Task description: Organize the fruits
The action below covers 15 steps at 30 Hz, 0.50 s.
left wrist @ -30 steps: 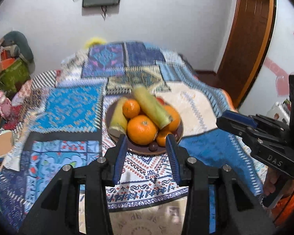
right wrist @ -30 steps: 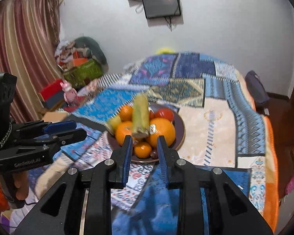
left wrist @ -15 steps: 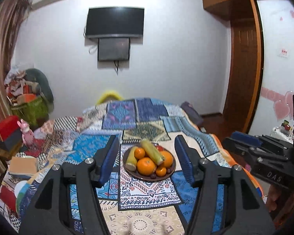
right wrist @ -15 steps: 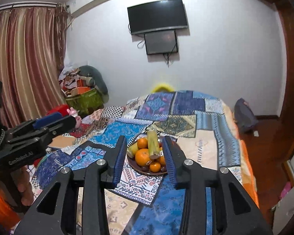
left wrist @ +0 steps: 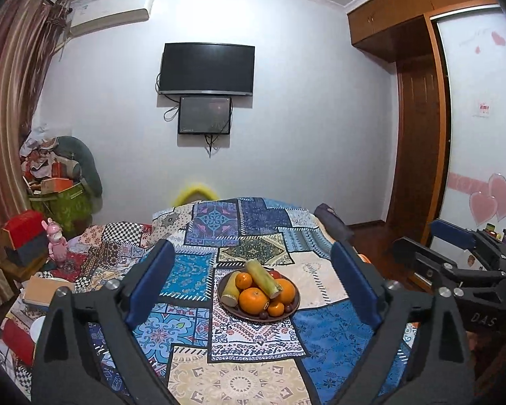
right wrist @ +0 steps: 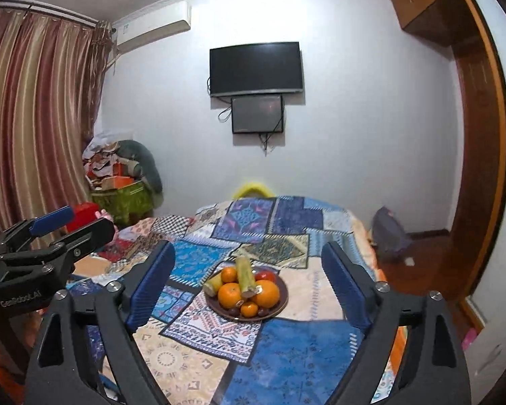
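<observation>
Now both claws (left wrist: 253, 283) (right wrist: 248, 280) gape above bare bedspread (left wrist: 253, 344).

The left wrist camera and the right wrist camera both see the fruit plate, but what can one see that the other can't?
Only the left wrist view shows the pink bunny figure beside the bed and the pink heart stickers on the wardrobe door.

Only the right wrist view shows the whole striped curtain and the purple bag on the floor.

Both show the brown plate piled with oranges, the patchwork blanket, the wall TV, and the left gripper and right gripper, open and empty.
</observation>
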Tool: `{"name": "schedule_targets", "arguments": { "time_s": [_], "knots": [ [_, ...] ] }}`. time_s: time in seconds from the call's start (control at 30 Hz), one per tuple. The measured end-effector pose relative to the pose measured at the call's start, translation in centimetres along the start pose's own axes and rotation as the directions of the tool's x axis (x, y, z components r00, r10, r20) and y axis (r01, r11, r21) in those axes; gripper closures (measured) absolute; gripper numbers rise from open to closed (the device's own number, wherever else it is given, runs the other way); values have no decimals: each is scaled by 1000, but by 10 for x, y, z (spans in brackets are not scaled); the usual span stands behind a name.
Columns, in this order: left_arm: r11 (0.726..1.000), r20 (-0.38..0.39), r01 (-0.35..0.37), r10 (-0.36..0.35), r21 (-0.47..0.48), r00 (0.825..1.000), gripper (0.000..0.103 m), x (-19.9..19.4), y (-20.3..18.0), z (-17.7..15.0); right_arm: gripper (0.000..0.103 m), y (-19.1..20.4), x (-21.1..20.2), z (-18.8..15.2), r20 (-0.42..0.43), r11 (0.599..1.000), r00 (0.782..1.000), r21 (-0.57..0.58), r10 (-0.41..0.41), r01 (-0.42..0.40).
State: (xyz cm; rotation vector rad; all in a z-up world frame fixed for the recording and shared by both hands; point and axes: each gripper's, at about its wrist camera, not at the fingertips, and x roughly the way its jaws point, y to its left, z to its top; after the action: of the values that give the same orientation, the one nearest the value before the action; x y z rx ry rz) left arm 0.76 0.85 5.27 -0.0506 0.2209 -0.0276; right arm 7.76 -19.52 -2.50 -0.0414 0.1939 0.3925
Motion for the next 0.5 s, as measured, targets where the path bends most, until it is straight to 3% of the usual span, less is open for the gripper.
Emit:
{"name": "schedule_targets", "arguments": {
  "time_s": [0.17, 0.5],
  "knots": [
    [1000, 16, 0, 0, 2, 1000, 0, -9, -1, -1, 0, 1, -5, 0, 38, 999, 998, -9, -48, 48],
    [1000, 20, 3, -3, 8, 1000, 0, -10, -3, -4, 0, 4, -12, -4, 57, 996, 995, -32, -84, 86]
  ]
}}
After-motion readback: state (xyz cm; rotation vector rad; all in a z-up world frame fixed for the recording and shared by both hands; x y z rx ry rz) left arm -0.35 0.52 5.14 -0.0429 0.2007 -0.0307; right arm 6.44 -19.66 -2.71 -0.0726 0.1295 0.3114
